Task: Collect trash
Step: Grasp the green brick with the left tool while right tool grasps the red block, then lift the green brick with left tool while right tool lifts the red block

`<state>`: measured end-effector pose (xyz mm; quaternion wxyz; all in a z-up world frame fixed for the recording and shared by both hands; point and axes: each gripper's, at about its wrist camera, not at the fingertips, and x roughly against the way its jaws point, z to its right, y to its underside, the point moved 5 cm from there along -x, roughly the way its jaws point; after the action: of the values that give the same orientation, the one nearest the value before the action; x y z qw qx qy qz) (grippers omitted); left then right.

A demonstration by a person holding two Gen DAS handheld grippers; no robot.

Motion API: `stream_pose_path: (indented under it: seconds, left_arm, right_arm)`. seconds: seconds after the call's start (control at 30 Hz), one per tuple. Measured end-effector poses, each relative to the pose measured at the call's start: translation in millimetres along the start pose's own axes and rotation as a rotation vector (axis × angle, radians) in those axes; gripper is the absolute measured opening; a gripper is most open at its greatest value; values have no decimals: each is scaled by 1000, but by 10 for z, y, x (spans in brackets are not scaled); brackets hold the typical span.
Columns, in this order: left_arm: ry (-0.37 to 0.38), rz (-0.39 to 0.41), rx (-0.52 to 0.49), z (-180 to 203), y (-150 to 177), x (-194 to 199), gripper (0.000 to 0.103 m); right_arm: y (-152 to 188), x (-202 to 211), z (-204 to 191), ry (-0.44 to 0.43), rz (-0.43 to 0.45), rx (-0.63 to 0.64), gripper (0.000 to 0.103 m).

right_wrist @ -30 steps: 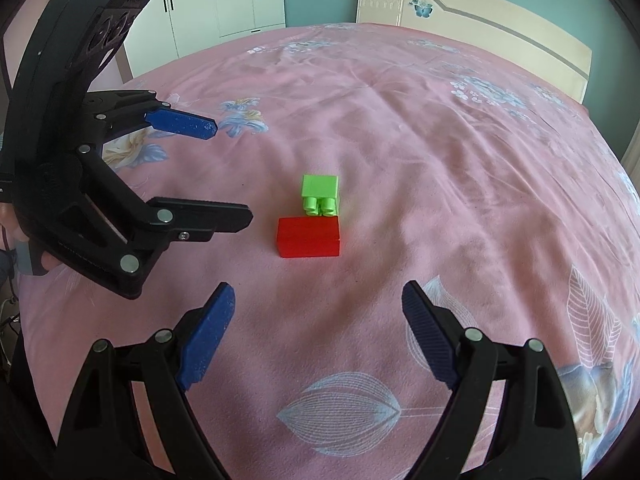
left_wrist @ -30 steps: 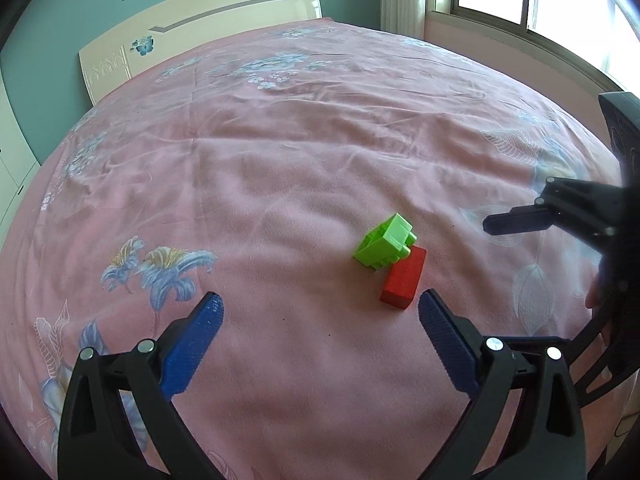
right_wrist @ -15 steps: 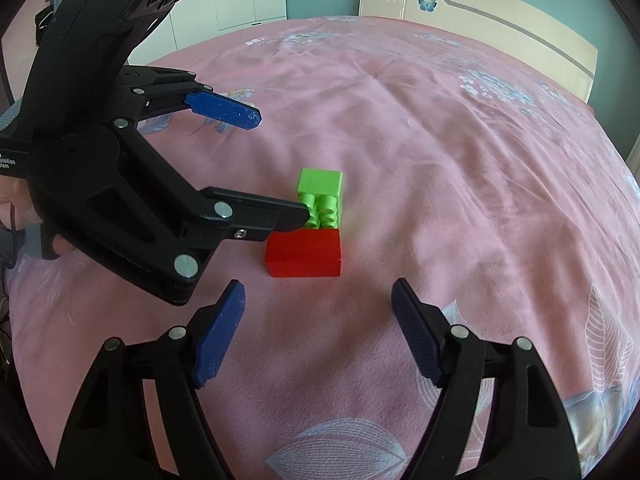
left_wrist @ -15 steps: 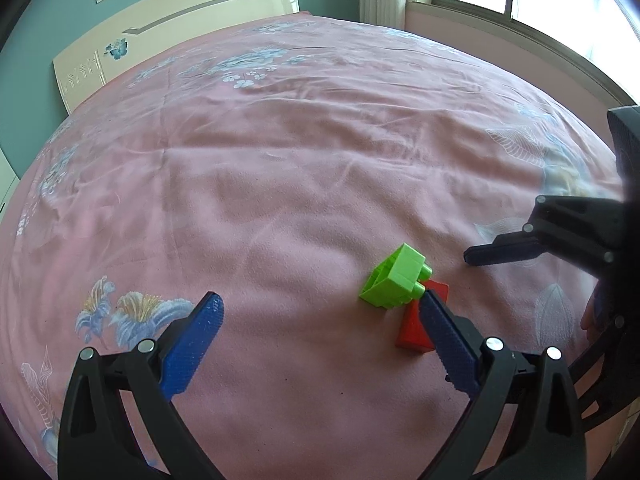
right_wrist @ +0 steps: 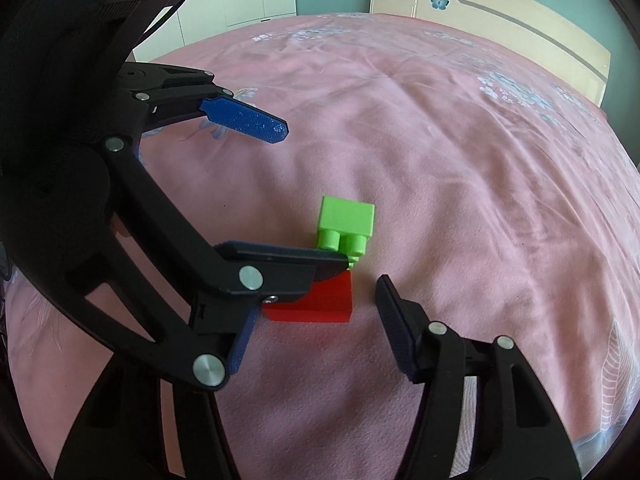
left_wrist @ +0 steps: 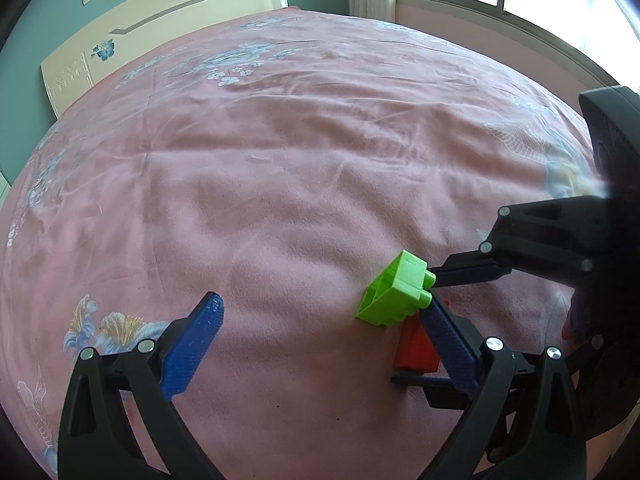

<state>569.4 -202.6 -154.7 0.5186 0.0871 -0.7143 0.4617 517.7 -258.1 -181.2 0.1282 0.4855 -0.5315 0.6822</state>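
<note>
Two hand-held grippers converge on a pair of toy blocks lying on the pink bedspread [left_wrist: 280, 168]. The red block [right_wrist: 320, 300] lies flat with its long axis running crosswise to the right gripper [right_wrist: 316, 328], directly ahead of it and between its spread fingers, which grip nothing. The green block [right_wrist: 346, 222] sits touching the red block's far side, studs facing the right gripper. The left gripper [left_wrist: 320, 320] comes in from the red block's left, jaws wide apart and empty; its right finger reaches across above the red block [left_wrist: 414, 350] to just beside the green block [left_wrist: 396, 290]. By appearances, the right gripper is better lined up on the red block.
</note>
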Motion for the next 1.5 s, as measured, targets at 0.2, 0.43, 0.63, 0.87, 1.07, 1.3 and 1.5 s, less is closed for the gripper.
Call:
stream_pose_path:
  seconds: [0.2,0.43,0.63,0.87,1.07,1.3,1.5]
  left_arm:
    - [21,-3,-11,38,-21,-39,96]
    - [83,-10,-7,115,-54,-68,48]
    - [95,-39,0,117,3,-194,23]
    - [101,-33,6,124,6,-192,23]
    - [83,-32,-11,141,10,-189,23]
    - [58,-25,-26,151,37,-187,23]
    - [47,-24,-27,140,55,-158,23]
  right_arm:
    - [-2,1,-53,11,-1,30,41]
    - [-1,-23,-30,1,-6,21,41]
    - [14,-16,-27,-5,-10,18,41]
    - [1,-29,-9,-6,-10,19,41]
    - [1,-23,-2,-4,-10,20,41]
    - [-11,-30,-20,-2,-11,18,41]
    - [-1,10,-32,2,-7,16,41]
